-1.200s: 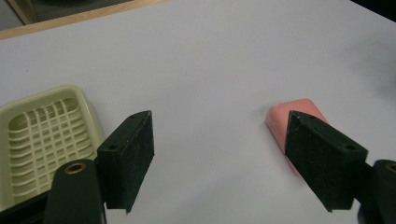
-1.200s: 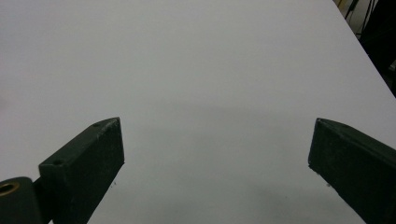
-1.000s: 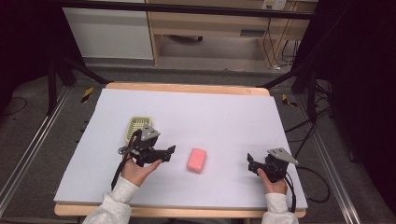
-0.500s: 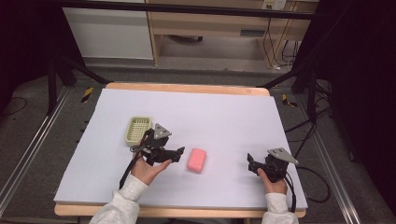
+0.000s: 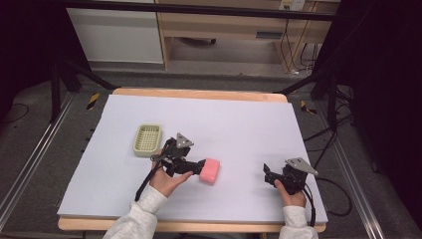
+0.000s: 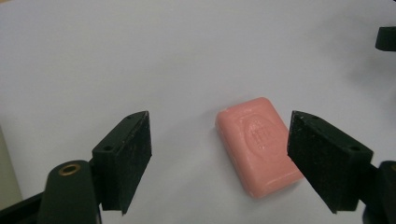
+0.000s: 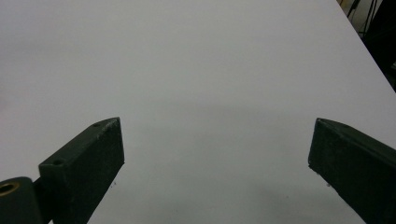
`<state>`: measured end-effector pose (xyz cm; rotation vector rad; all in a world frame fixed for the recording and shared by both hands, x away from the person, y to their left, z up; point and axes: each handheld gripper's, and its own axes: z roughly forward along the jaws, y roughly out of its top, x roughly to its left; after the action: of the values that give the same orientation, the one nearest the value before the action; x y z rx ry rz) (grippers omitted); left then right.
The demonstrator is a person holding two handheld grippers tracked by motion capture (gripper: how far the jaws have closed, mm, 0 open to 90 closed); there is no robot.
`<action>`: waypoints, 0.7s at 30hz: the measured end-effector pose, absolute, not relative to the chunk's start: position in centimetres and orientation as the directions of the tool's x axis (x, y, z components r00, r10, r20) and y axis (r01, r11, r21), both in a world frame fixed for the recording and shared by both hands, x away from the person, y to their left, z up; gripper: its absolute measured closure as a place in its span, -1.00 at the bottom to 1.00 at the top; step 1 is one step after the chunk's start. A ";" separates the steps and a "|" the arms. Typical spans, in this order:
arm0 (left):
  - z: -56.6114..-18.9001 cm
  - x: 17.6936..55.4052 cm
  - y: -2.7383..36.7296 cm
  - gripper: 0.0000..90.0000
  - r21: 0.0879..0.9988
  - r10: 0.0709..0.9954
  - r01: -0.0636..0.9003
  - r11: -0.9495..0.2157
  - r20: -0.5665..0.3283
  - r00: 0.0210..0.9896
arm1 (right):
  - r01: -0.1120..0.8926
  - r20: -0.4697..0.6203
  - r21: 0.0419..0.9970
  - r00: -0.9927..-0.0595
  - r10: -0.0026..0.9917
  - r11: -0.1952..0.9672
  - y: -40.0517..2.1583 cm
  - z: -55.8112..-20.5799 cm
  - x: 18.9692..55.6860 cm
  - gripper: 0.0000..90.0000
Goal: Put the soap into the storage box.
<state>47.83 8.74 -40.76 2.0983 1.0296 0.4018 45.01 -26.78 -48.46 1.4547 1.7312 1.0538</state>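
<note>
A pink bar of soap (image 5: 211,171) lies flat on the white table cover (image 5: 234,119), a little left of the middle near the front. My left gripper (image 5: 199,166) has its tips at the bar's left end. In the left gripper view the soap (image 6: 259,142) sits between the jaws, closer to the right one, and neither pad touches it. That left gripper (image 6: 218,144) is open, and its jaws have just been opening wider. My right gripper (image 5: 268,175) rests low at the front right, and in its own view the right gripper (image 7: 217,140) is open over bare cover.
A pale green slotted soap dish (image 5: 148,140) stands left of the left hand. The wooden table edge (image 5: 199,93) runs along the back. Dark stand legs and cables flank the table on the floor.
My left hand has moved right, away from the green dish and up to the soap, so the bar now lies between its jaws. The right hand has stayed put.
</note>
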 end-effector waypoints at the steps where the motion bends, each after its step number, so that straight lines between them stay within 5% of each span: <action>1: -40.8 47.9 8.6 -0.53 0.741 0.777 0.542 -0.397 -0.043 0.628 | 0.473 0.024 0.879 -0.187 0.982 0.069 -26.8 -48.5 45.0 -0.91; 21: -42.3 48.4 5.8 -0.57 0.690 0.759 0.563 -0.455 -0.030 0.650 | 0.474 0.024 0.878 -0.188 0.982 0.069 -26.8 -48.5 45.0 -0.91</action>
<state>48.37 5.77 -42.29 2.1850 1.0210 0.3712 45.00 -26.75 -48.45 1.4540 1.7338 1.0538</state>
